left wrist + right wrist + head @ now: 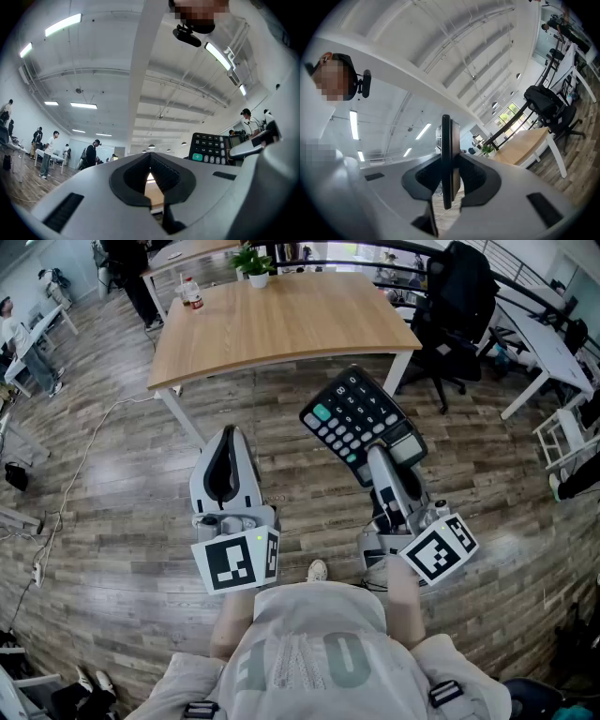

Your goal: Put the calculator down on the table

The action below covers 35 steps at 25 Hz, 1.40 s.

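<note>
A black calculator (pixel 361 420) with a green key hangs in the air above the wood floor, short of the wooden table (pixel 281 329). My right gripper (pixel 375 454) is shut on its lower end. In the right gripper view the calculator (pixel 446 154) stands edge-on between the pads, with the table (pixel 525 145) ahead to the right. My left gripper (pixel 228 434) is held to the left of it, shut and holding nothing. In the left gripper view its jaws (pixel 151 165) meet at the tips, and the calculator (pixel 213 147) shows at the right.
On the table's far edge stand a potted plant (pixel 255 263) and a bottle (pixel 192 294). A black office chair (pixel 457 315) is by the table's right corner, with a white desk (pixel 548 348) beyond it. People stand at the far left. A cable (pixel 84 460) runs over the floor.
</note>
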Each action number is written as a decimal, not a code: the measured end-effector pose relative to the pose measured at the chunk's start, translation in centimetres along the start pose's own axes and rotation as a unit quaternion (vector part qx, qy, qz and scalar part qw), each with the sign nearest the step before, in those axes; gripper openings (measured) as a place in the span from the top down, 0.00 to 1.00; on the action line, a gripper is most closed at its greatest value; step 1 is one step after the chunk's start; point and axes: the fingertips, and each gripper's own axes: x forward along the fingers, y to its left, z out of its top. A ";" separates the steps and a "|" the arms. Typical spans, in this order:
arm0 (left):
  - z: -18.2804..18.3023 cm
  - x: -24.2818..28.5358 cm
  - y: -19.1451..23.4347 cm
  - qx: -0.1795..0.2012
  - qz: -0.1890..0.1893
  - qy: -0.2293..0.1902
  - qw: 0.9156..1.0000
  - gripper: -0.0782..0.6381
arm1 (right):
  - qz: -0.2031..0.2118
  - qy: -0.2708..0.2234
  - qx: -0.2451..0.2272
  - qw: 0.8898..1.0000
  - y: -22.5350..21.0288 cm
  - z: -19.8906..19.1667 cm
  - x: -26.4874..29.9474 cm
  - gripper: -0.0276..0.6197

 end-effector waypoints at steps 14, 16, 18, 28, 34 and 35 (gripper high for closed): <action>-1.5 1.4 1.0 0.011 0.015 0.001 1.000 0.88 | 0.009 -0.003 -0.011 1.000 -1.4 -0.5 1.2 0.80; -1.9 0.9 1.0 0.013 0.019 -0.002 1.000 0.88 | 0.012 -0.005 -0.012 1.000 -1.7 -0.7 0.7 0.80; -2.2 0.7 1.2 0.015 0.023 -0.003 1.000 0.88 | 0.014 -0.008 -0.010 1.000 -2.1 -0.6 0.7 0.80; -4.2 3.1 2.7 0.023 0.056 0.015 0.998 0.88 | 0.010 0.020 0.001 1.000 -5.6 0.0 2.5 0.80; -6.7 7.5 2.5 0.029 0.063 0.022 0.997 0.88 | 0.008 0.026 0.009 1.000 -9.5 0.9 5.8 0.80; -7.2 8.1 2.6 0.029 0.062 0.023 0.997 0.88 | 0.007 0.026 0.012 1.000 -10.1 0.7 6.4 0.80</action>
